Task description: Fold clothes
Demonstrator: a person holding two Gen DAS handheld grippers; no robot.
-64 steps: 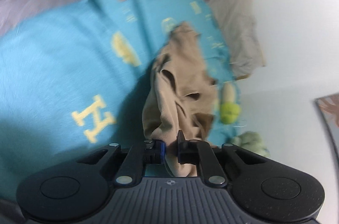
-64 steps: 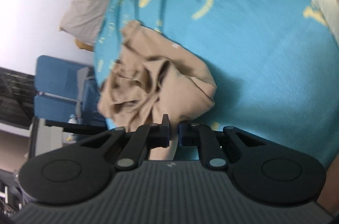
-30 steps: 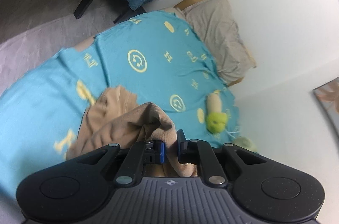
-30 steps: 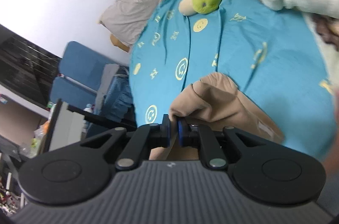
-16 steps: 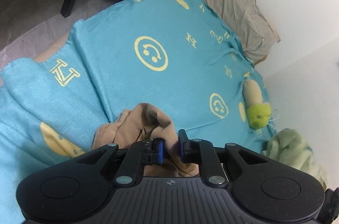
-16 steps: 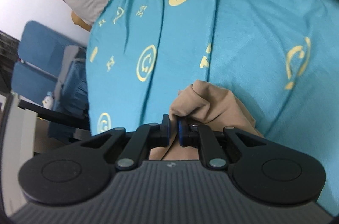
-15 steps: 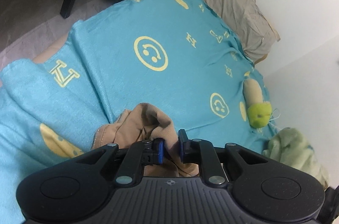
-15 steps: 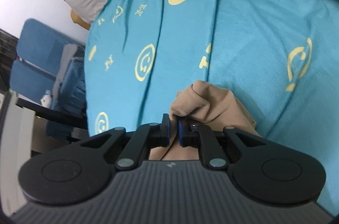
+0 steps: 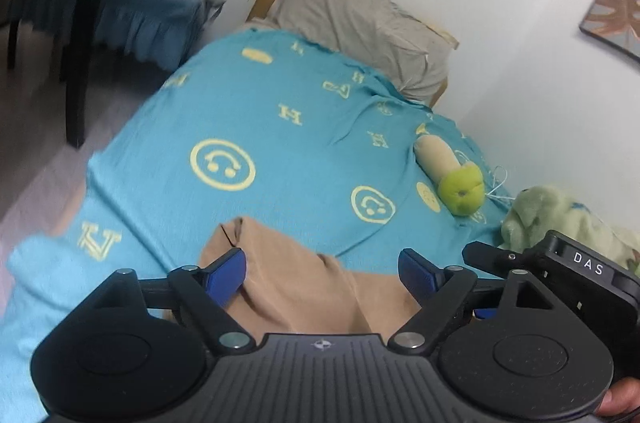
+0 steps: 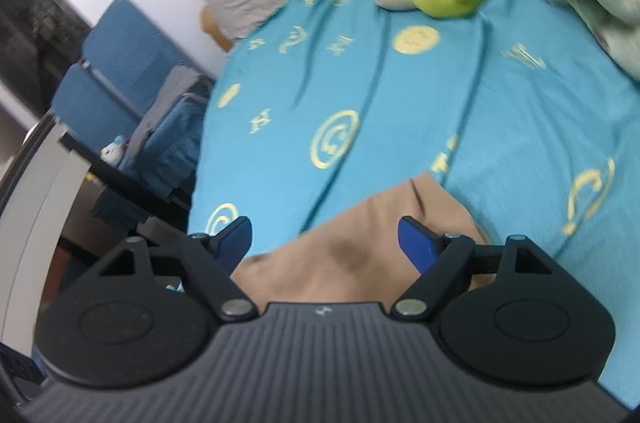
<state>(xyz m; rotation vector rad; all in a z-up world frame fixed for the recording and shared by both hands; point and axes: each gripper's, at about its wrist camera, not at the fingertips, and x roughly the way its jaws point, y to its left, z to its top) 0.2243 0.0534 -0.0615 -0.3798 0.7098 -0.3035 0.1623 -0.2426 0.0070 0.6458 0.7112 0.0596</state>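
A tan garment (image 9: pixel 304 283) lies flat on the turquoise bedspread (image 9: pixel 280 127), its far edge just ahead of my fingers. My left gripper (image 9: pixel 322 271) is open and empty above the garment. The other gripper's black body (image 9: pixel 560 275) shows at the right in the left wrist view. In the right wrist view the same tan garment (image 10: pixel 352 251) lies under my right gripper (image 10: pixel 324 241), which is open and empty. The near part of the garment is hidden under both gripper bodies.
A grey pillow (image 9: pixel 360 19) lies at the head of the bed by the white wall. A green and beige plush toy (image 9: pixel 452 179) and a pale green plush (image 9: pixel 560 215) lie at the right. A blue chair (image 10: pixel 132 63) and dark table legs (image 9: pixel 88 35) stand left of the bed.
Both grippers have opened and let go of the tan garment, which now lies flat on the bedspread. Both views have tilted up toward the pillow.
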